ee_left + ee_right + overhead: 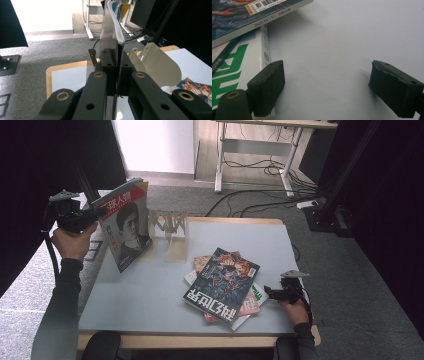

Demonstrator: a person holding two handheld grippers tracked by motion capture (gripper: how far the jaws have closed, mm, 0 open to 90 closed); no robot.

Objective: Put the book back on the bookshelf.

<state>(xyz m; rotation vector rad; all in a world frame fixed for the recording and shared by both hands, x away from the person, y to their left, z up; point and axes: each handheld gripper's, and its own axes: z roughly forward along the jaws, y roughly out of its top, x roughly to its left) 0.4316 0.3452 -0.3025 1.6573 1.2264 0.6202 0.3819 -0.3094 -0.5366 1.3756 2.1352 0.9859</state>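
One magazine (125, 222) clamped upright in left gripper (86, 222) jaws at bench (150, 290) far left beside wooden rack (169, 227), unslotted; stack (225, 287) near right untouched beside released right gripper (272, 292)

"2025.04 (下)" on top magazine (249, 15) spine, barcode on its cover

Bright window glare behind, dim dark edges, soft close-up blur

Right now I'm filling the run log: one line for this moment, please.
left gripper: shut on magazine, upright | right gripper: open beside stack | rack: no magazine
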